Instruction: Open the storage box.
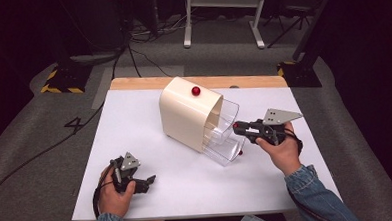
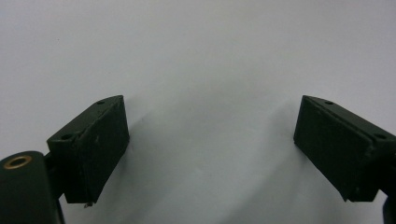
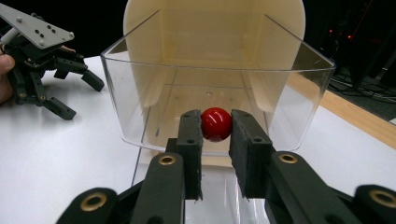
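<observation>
A cream box (image 1: 184, 116) stands mid-table with a red knob (image 1: 196, 91) on its top. Its clear plastic drawer (image 1: 224, 134) sticks out toward the right. My right gripper (image 1: 237, 126) is at the drawer's front wall. In the right gripper view that gripper (image 3: 216, 119) is shut on a red ball knob (image 3: 216, 125) at the rim of the clear drawer (image 3: 140, 93), which looks empty inside. My left gripper (image 1: 149, 181) rests low on the table's front left, far from the box, open with nothing between its pads (image 2: 100, 140).
The white tabletop (image 1: 134, 128) has a wooden strip (image 1: 133, 83) along its far edge. A small red spot (image 1: 240, 152) shows beside the drawer's lower corner. Cables and stands lie on the grey floor beyond. My left gripper (image 3: 79, 97) also appears in the right gripper view.
</observation>
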A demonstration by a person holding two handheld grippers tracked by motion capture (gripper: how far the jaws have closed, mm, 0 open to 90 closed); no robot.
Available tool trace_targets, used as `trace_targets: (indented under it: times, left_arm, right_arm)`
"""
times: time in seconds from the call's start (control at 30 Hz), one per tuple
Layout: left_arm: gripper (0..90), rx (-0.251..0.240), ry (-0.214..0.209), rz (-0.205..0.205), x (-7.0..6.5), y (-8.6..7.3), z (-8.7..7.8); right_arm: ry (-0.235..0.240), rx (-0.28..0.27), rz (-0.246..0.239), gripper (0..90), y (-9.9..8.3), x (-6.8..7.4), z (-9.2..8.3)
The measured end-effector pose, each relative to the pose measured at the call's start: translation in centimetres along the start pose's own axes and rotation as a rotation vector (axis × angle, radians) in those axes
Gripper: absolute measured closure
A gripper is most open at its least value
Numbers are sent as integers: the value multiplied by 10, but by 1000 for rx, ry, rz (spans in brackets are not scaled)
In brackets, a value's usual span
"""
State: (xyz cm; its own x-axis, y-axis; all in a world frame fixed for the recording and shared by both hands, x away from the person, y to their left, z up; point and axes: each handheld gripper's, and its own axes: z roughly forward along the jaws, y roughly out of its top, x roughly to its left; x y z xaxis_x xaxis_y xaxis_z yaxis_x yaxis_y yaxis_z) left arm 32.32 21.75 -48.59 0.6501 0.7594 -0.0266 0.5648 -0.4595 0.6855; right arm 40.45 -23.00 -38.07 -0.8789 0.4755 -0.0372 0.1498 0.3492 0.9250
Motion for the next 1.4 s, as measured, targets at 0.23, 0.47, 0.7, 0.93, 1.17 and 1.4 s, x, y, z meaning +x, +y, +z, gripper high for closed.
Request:
trace_targets:
  times: [0.23, 0.47, 0.7, 0.93, 1.17, 1.4]
  left_arm:
    - [106, -1, 2, -2, 0, 0, 0]
    - [106, 0, -1, -2, 0, 0, 0]
    - [106, -2, 1, 0, 0, 0, 0]
    - [106, -2, 2, 1, -1, 0, 0]
    - [106, -2, 2, 2, -1, 0, 0]
    - [106, -2, 2, 1, 0, 0, 0]
  right_arm:
    - [-11, 1, -1, 748, -6, 2, -12]
    - [-4, 21, 14, 746, -14, -1, -14]
    - [-3, 29, 34, 638, -23, -3, -13]
    - [-10, 34, 39, 563, -27, -5, -18]
    - [-29, 29, 28, 521, -29, -4, -34]
    - [-63, 41, 40, 471, -33, -7, -62]
